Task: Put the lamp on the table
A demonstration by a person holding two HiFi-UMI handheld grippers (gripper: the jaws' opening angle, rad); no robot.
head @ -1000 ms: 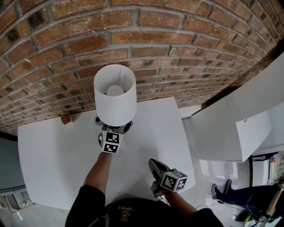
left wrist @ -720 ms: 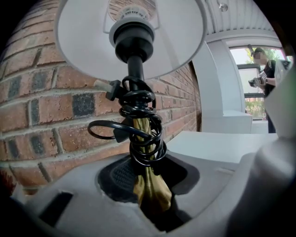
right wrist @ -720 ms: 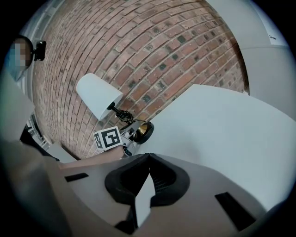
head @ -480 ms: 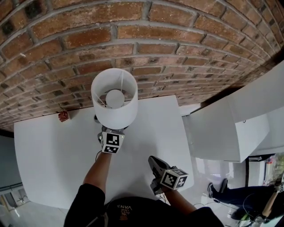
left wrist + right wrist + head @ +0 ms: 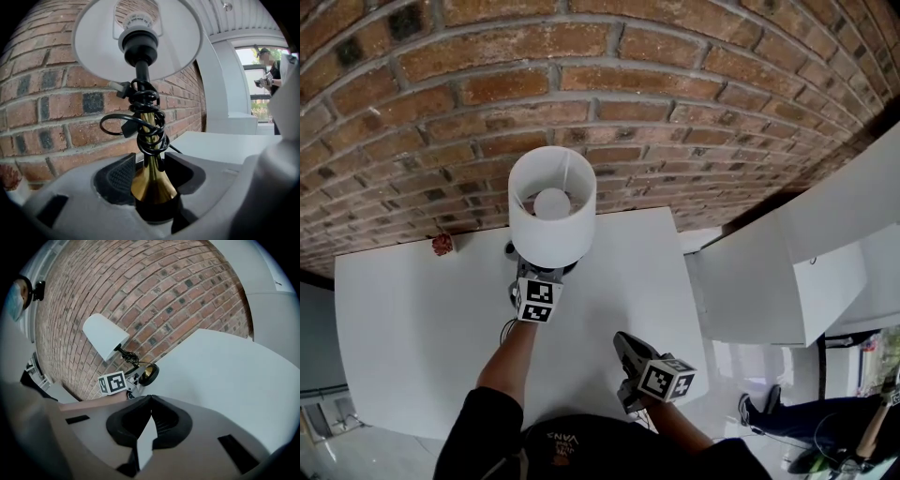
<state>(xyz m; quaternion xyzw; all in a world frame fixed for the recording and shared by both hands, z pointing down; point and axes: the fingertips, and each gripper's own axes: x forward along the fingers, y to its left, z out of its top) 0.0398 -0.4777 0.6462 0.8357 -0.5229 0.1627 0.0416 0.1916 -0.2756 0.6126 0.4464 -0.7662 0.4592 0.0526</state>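
Left gripper view looks up a table lamp (image 5: 151, 183) with a slim brass stem flaring into a round black base, a white drum shade (image 5: 93, 47) on top and a black cord (image 5: 140, 122) wound in loose loops round the stem. The left gripper (image 5: 151, 165) has just been opening its jaws, and they now stand wide on either side of the brass flare; a gap shows at the left ribbed pad, so the lamp is released.

Head view shows the lamp upright at the back of the white table (image 5: 412, 319), close to the red brick wall (image 5: 675, 112); the right gripper (image 5: 625, 345) waits near the table's front edge, well apart from it, jaws clenched together on nothing.

The lamp will likely handle as top-heavy and tippy; the shade looks thin and easy to dent, the bulb is fragile, and the polished brass is probably slick. The safest hold seems to be low on the stem, just above the base, where the flare would stop a grip sliding down; the loose cord loops could snag a jaw.
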